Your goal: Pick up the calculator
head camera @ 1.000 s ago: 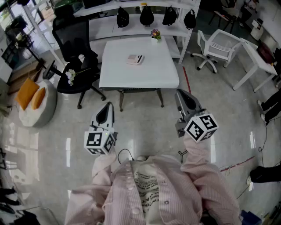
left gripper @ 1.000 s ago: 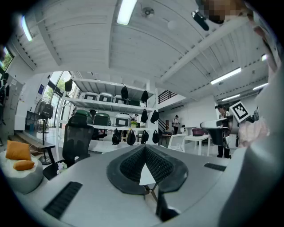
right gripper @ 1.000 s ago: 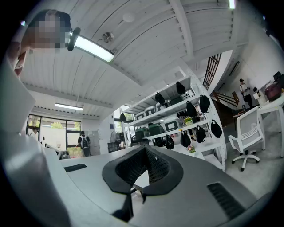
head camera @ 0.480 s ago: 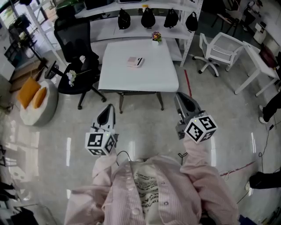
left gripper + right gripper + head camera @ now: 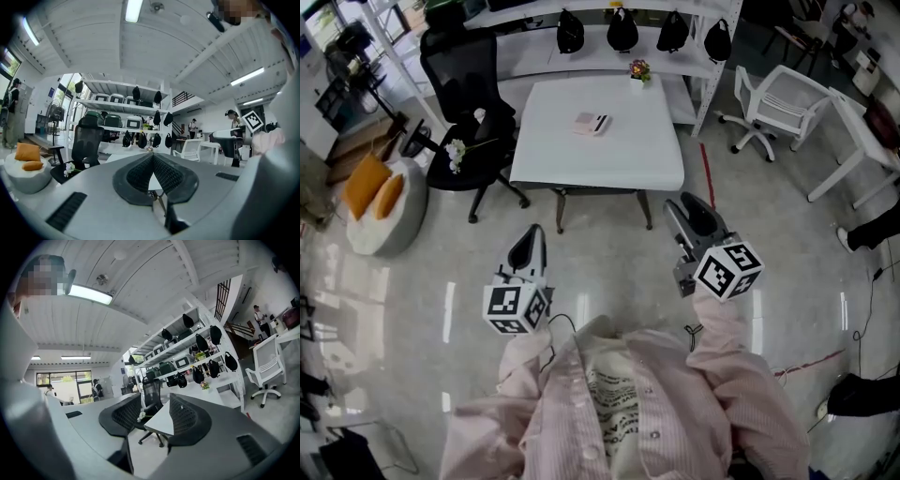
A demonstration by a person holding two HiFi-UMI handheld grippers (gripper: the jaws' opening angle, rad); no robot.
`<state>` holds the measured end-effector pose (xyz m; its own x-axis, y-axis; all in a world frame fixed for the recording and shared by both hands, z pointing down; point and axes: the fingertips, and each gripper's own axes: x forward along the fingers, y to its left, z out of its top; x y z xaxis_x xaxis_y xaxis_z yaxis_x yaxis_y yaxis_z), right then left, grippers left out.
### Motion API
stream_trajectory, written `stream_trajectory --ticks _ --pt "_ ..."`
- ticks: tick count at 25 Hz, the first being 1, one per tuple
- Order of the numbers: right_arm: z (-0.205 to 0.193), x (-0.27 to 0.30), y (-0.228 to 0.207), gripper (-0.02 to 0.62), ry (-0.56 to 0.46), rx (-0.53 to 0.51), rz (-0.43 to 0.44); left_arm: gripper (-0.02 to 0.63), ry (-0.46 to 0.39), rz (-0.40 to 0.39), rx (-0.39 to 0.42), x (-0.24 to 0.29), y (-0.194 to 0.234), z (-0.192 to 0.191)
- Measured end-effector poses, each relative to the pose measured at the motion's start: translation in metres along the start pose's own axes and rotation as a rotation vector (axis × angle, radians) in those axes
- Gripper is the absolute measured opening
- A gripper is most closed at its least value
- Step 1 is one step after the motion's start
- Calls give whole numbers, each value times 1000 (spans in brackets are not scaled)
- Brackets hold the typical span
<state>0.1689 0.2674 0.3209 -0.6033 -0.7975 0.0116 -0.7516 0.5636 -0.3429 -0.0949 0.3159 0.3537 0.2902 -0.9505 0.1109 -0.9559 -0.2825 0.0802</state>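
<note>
- White tabletop [image 5: 619,155], calculator [image 5: 590,123] on it, not yet reached.
- Right gripper [image 5: 687,209]: fingers opening, nothing between them, readying a grasp.
- Left gripper [image 5: 529,239]: fingers clenched, empty.

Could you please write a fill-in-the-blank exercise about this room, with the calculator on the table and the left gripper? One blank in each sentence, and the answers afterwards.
1. The calculator lies on a ____ table (colour).
2. The jaws of the left gripper are ____ (open or shut).
3. The office chair at the table's left side in the head view is ____ (colour).
4. ____ dark bags hang at the shelf unit behind the table (number).

Missing words: white; shut; black; four.
</note>
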Motion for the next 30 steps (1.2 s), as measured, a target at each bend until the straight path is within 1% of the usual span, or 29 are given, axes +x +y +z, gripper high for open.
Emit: stream_trajectory --ticks 2,5,8,12,16,26,30 --pt "-5 2 -4 187 7 11 -12 0 6 7 -4 2 0 -3" --pt "-8 10 -7 214 20 0 -12 0 10 12 -7 8 2 -2" --pt "-10 19 -9 228 34 -2 -3 0 18 10 -11 16 3 -3" --pt "-11 33 -21 230 33 7 -14 0 32 11 -19 31 9 -8" --pt "-14 58 -31 230 37 21 -11 0 45 16 -27 53 25 -13" --pt "-11 142 -65 230 46 3 -18 1 73 10 -44 133 74 -10" --pt "-8 178 -79 229 48 28 -11 0 85 -1 -48 169 94 -7"
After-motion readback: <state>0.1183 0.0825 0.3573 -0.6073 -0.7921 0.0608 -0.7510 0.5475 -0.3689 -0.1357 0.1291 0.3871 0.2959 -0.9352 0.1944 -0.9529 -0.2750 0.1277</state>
